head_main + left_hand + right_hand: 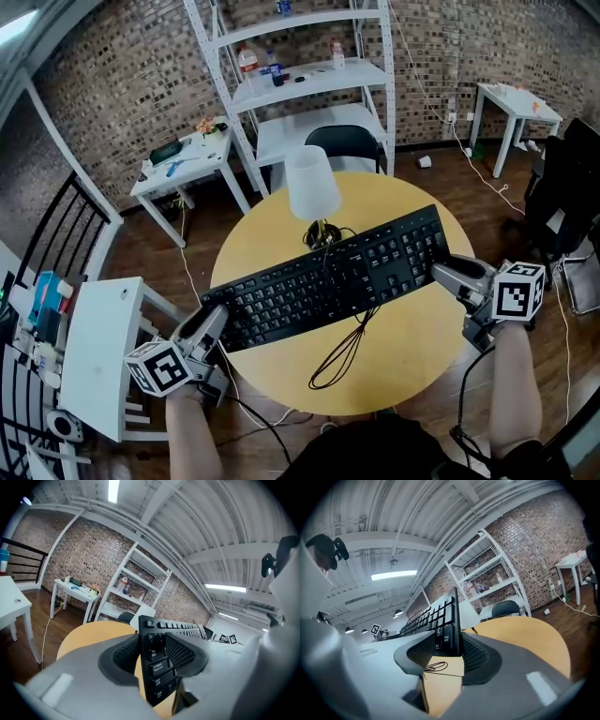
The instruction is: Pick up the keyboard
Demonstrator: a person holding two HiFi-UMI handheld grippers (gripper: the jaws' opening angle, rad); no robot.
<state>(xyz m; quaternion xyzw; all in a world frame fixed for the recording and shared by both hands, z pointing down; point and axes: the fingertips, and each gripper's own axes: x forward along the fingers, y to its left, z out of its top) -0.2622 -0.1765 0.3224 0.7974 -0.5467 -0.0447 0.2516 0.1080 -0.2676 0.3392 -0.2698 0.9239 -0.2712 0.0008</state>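
keyboard (337,277) in left gripper (217,320), right gripper (442,273), bottles (248,60) on shelf (323,79)

Desk (422,347): round, yellow wood top, standing on a dark plank floor (159,253). At the far edge a white cone-shaped shade (311,183) stands upright over a small dark base (322,234) with tangled wires. On the near half a thin black cable (342,352) lies in a loose loop; one end rises to the keyboard (328,278).

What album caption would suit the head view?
Left hand-held gripper and right hand-held gripper hold a black keyboard by its ends over a round yellow table.
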